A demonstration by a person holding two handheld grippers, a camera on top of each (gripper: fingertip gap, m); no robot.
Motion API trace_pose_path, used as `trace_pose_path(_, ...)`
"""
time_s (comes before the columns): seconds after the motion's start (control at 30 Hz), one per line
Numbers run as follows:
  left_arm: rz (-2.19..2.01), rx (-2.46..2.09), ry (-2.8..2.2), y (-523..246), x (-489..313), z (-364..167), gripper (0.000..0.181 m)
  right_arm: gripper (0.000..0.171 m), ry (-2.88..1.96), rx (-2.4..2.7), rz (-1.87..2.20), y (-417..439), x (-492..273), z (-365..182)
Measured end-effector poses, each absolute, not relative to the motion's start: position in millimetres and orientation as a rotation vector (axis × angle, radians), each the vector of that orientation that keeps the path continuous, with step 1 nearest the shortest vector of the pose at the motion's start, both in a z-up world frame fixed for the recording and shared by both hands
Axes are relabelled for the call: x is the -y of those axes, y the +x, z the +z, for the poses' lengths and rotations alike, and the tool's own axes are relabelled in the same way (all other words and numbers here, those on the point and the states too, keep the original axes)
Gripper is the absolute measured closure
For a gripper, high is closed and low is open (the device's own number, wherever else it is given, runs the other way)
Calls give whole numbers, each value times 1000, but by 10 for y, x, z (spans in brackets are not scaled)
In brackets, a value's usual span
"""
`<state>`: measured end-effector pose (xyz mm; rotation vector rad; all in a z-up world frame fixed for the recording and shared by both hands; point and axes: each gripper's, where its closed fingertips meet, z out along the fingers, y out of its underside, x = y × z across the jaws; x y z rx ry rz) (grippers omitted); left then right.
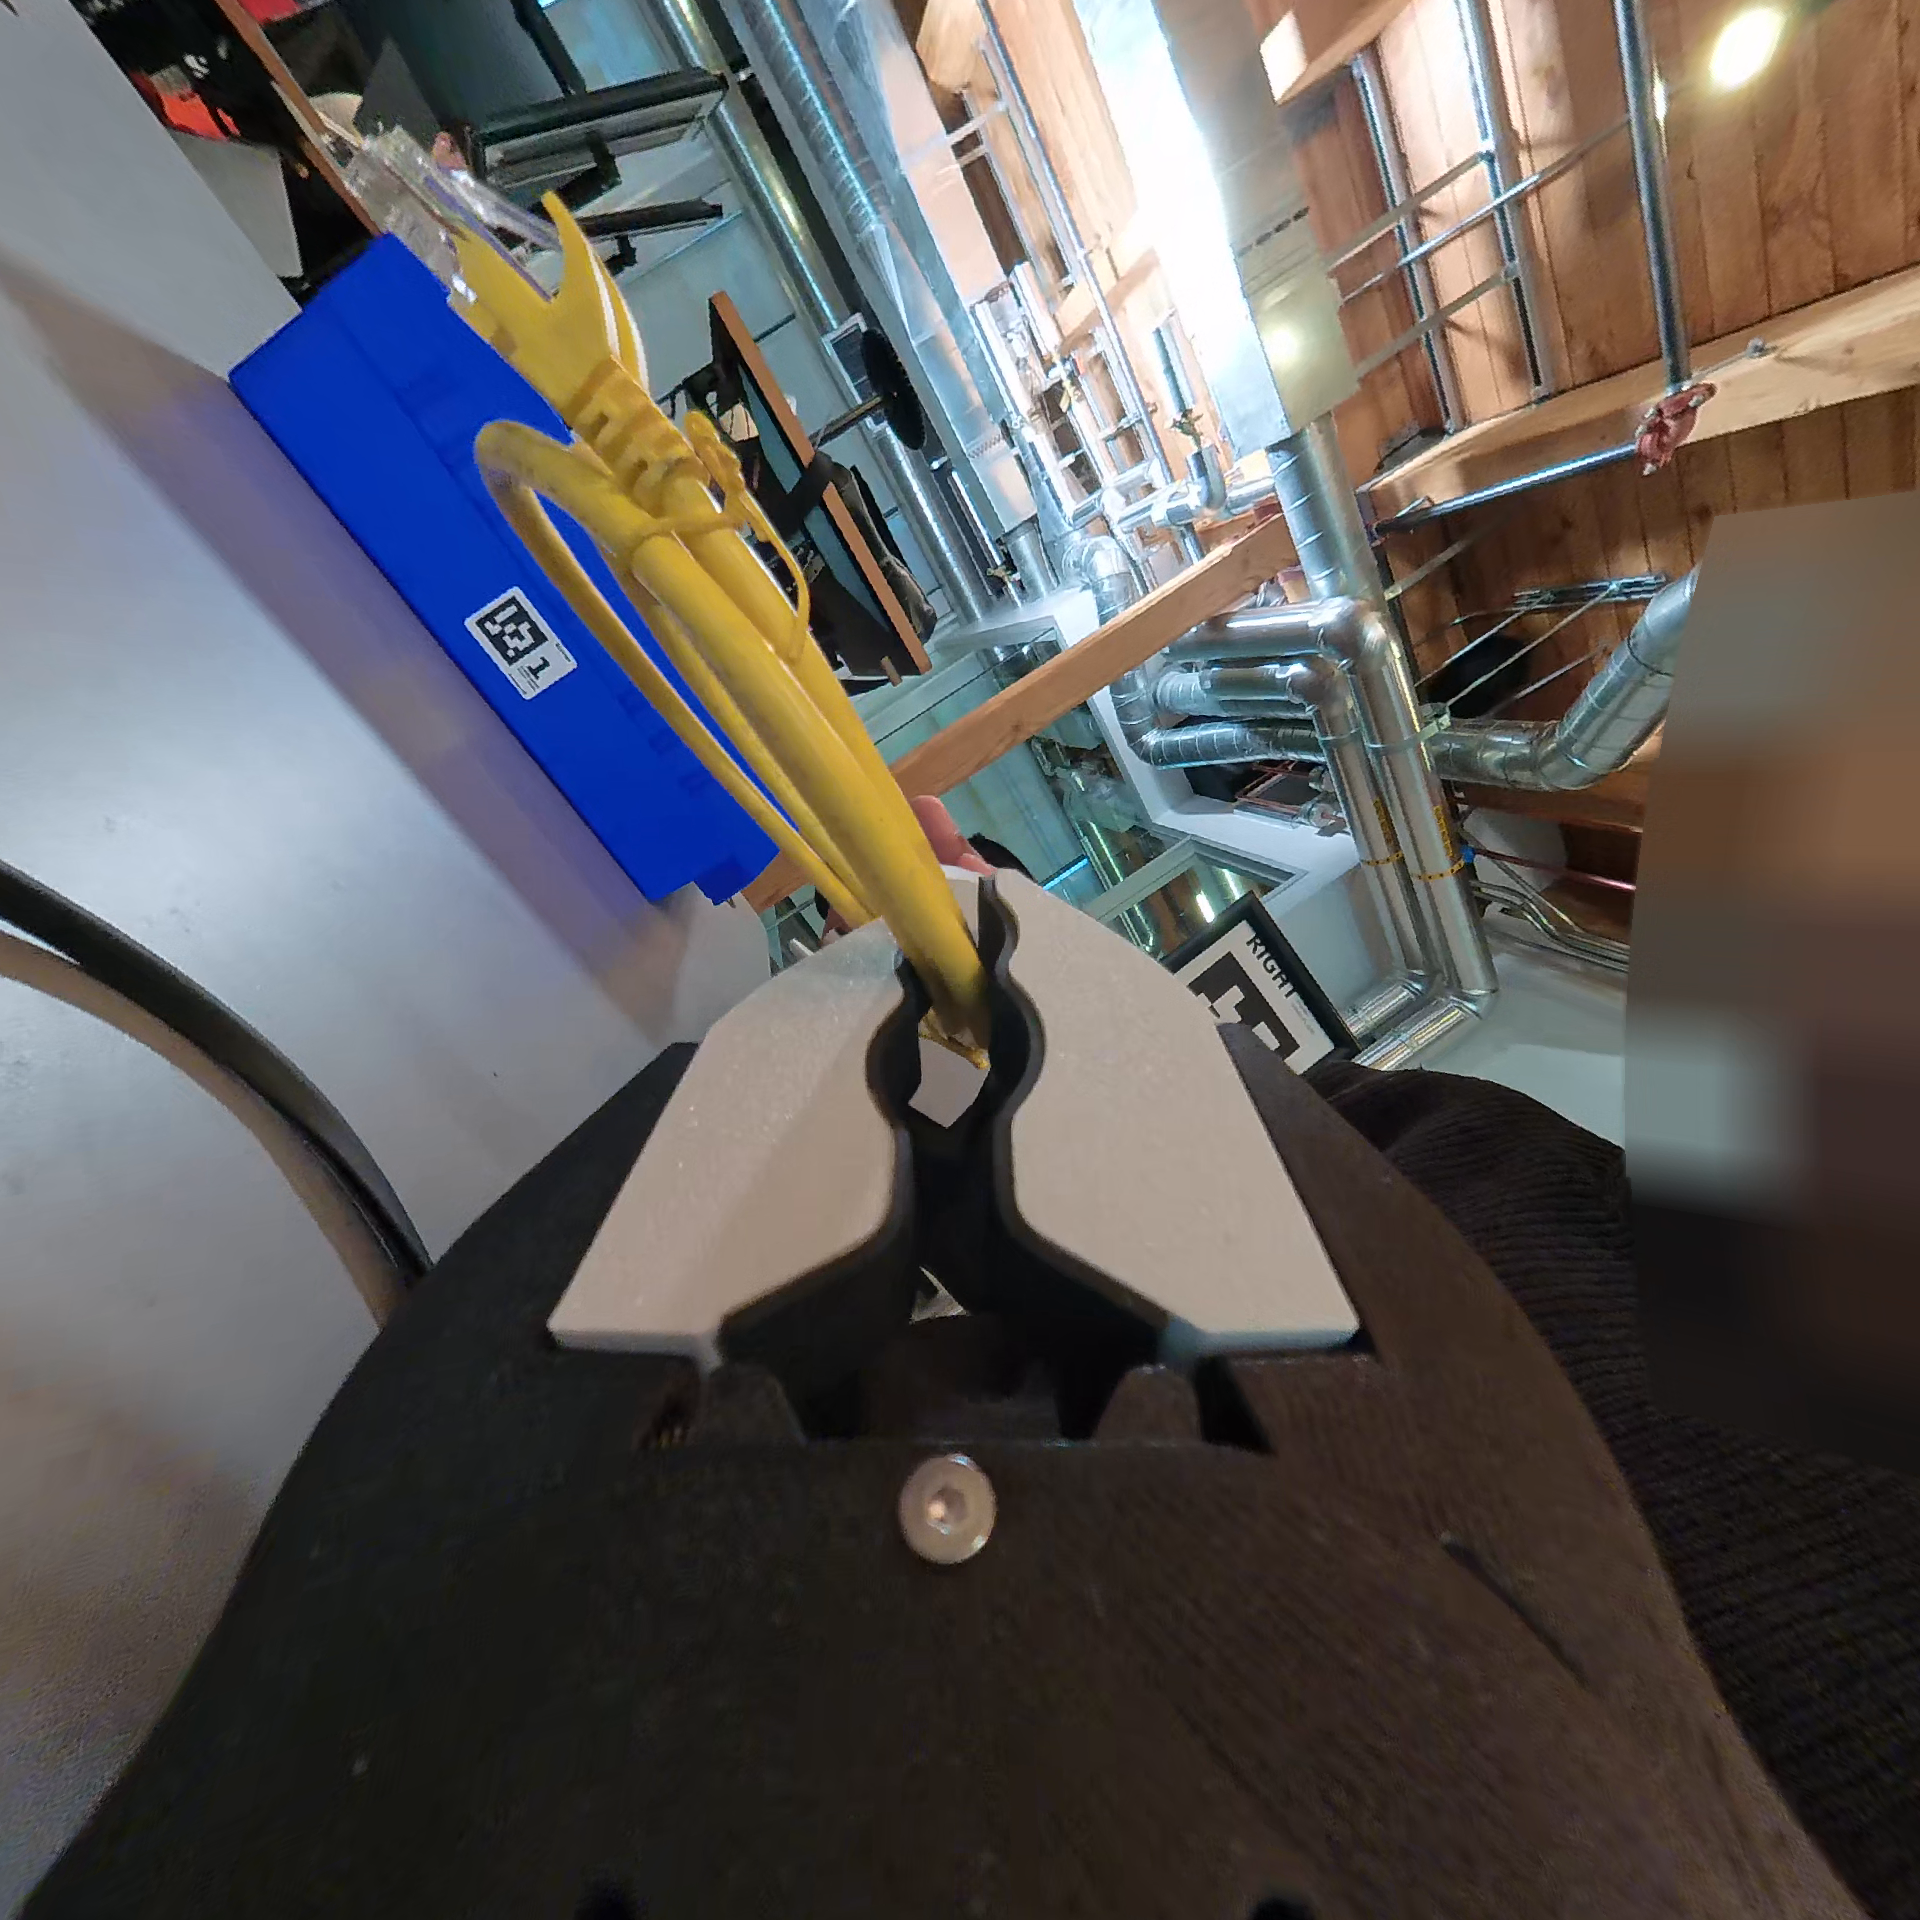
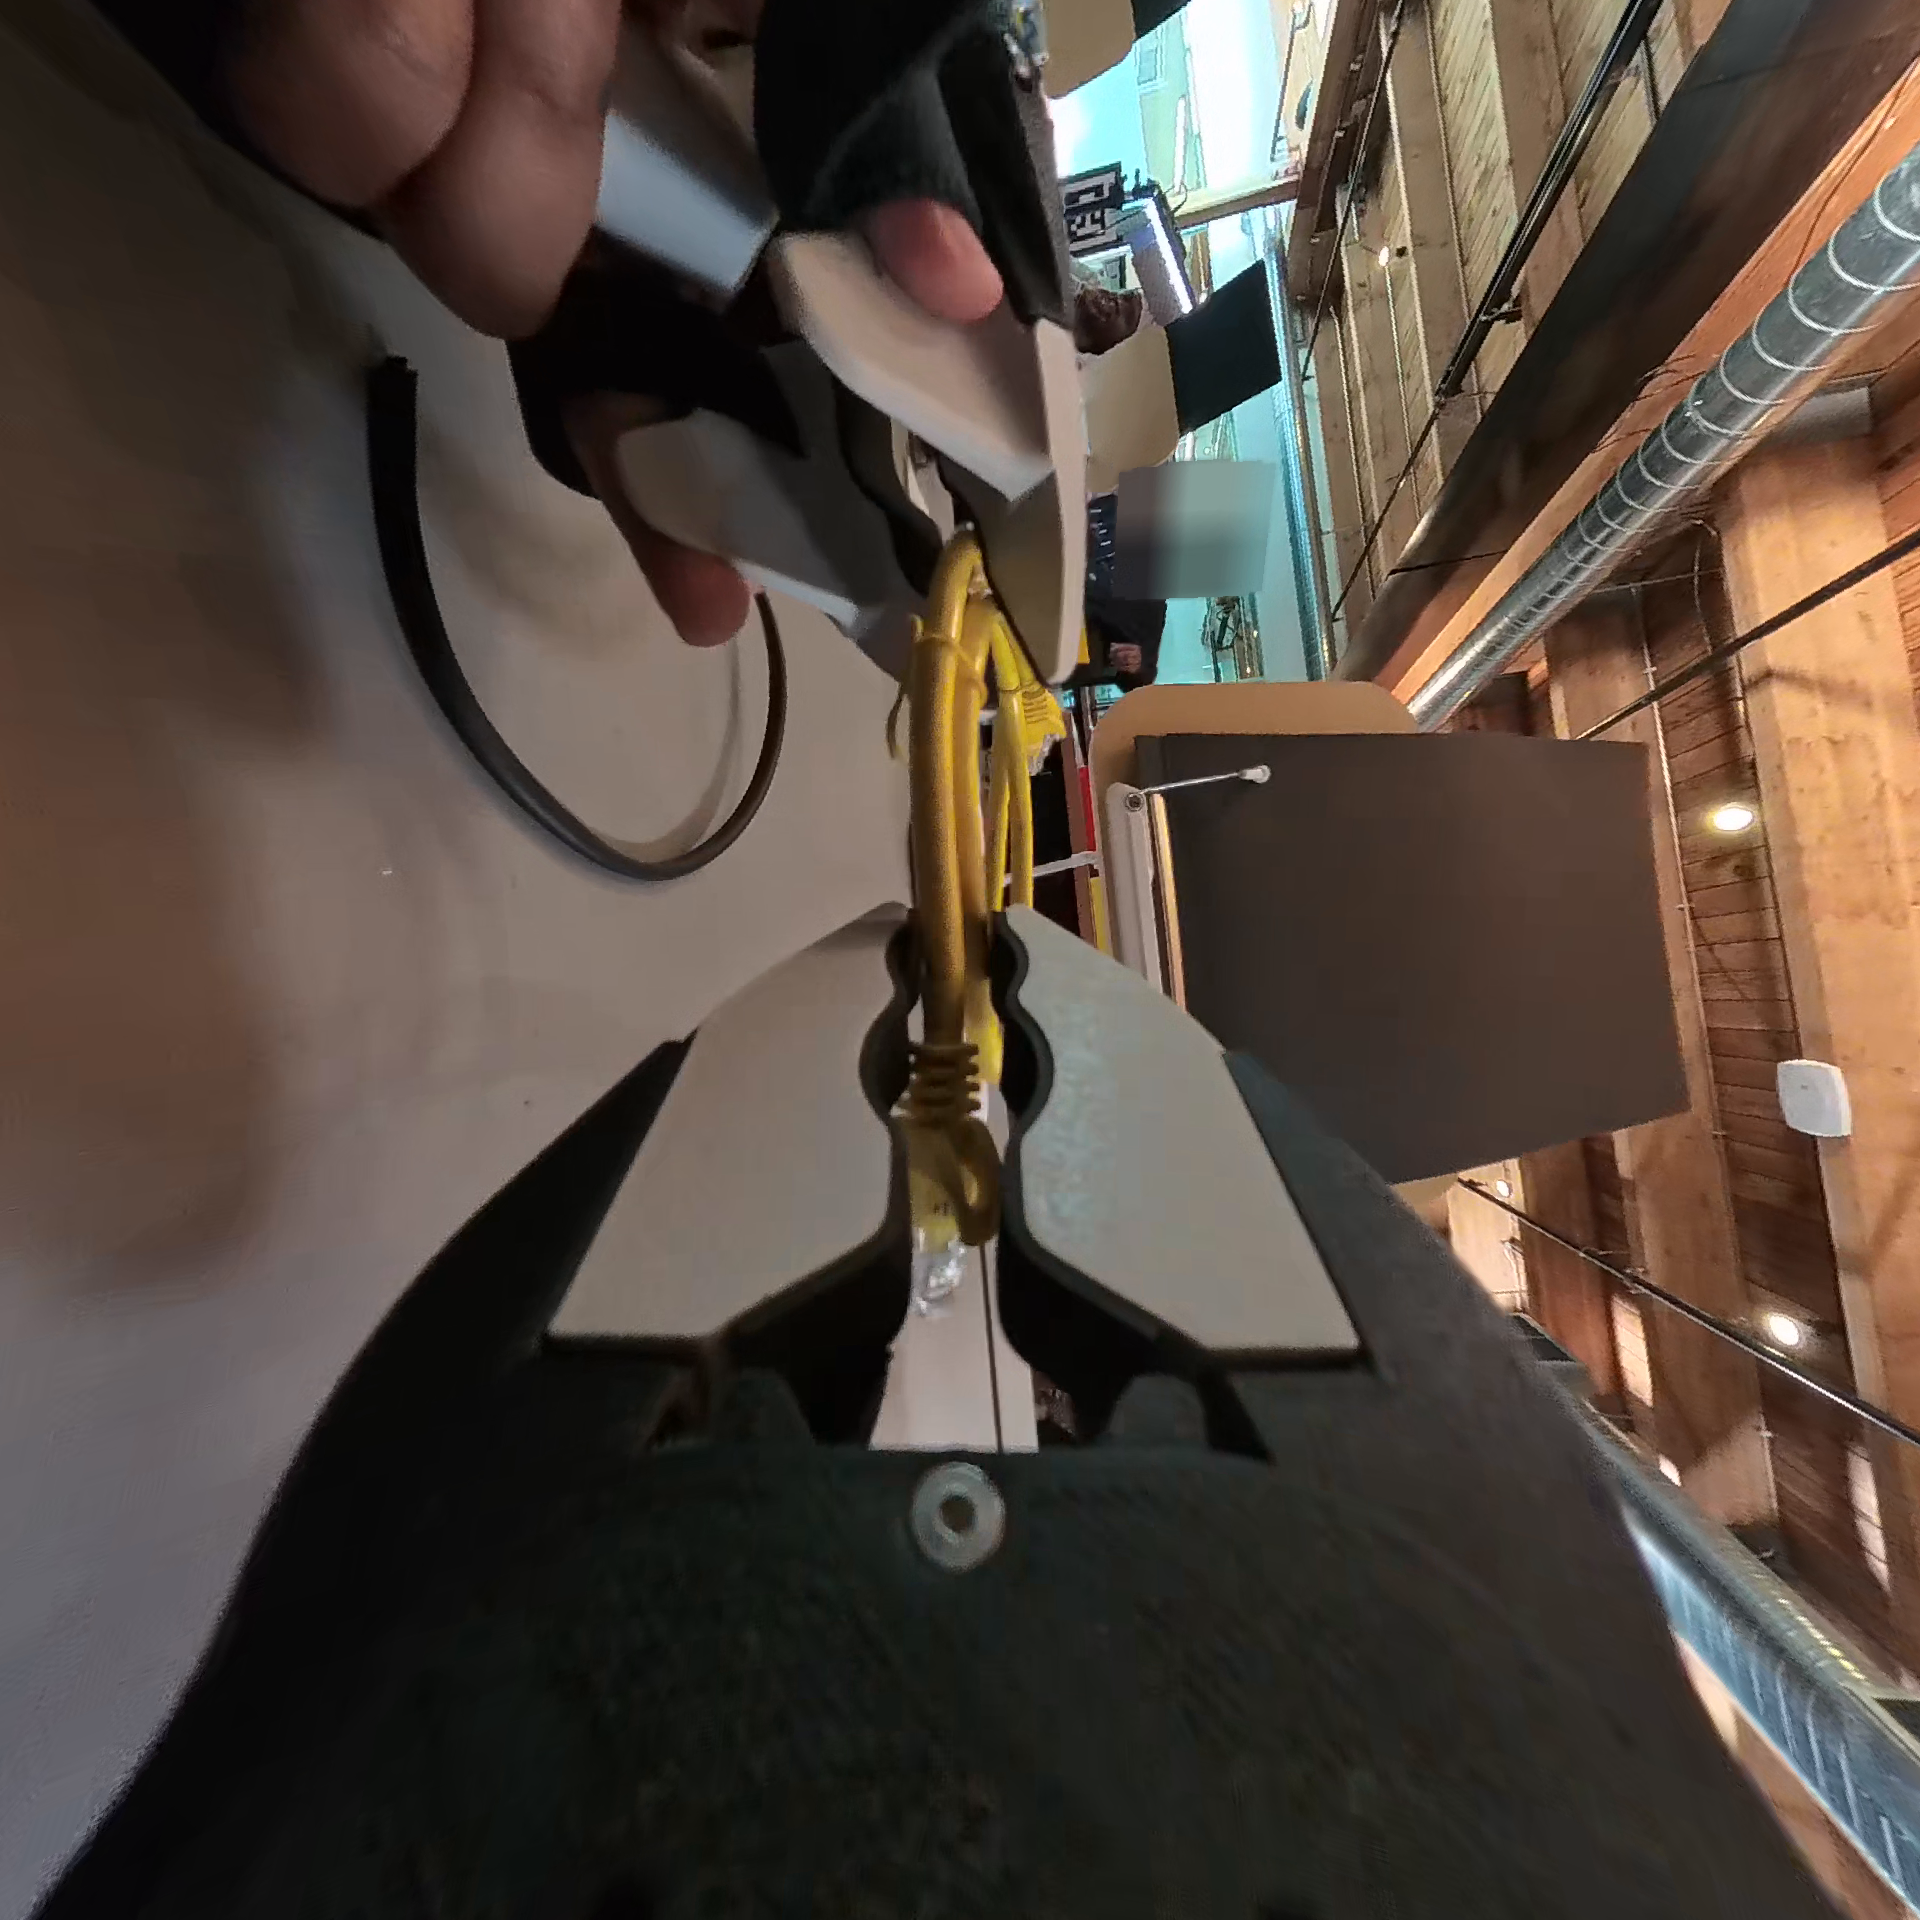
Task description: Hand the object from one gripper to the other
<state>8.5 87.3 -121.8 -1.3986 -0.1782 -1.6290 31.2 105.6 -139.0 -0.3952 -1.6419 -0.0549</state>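
Both grippers are sharing the cable right now. Low in the centre of the left wrist view, the left gripper is pinching one end of the bundled yellow cable, its jaws drawn in tight around the strands, while the rest of the bundle is sticking out toward the upper left of the frame, in front of a blue box. In the right wrist view, the right gripper is sitting around the other end of the cable, jaws narrowed to a slot with the plug lying between them; it looks to be gripping, though contact is hard to confirm. The left gripper is showing at upper centre, clamped. Judging by this, the handover is midway: the release by one side is not yet done
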Motion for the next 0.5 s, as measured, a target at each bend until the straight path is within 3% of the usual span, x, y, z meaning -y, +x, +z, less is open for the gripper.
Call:
trace_pose_path(0.1,-1600,192,-1388,54,-896,-1209,163,159,-412,1647,-50,310,-1053,-1391)
trace_pose_path(0.23,-1551,258,-1362,-48,-956,-1193,116,159,-514,1633,38,321,-1127,-1367)
trace_pose_path(0.5,-1265,306,-1440,-220,-1070,-1263,60,159,-872,1488,540,392,-1320,-1157)
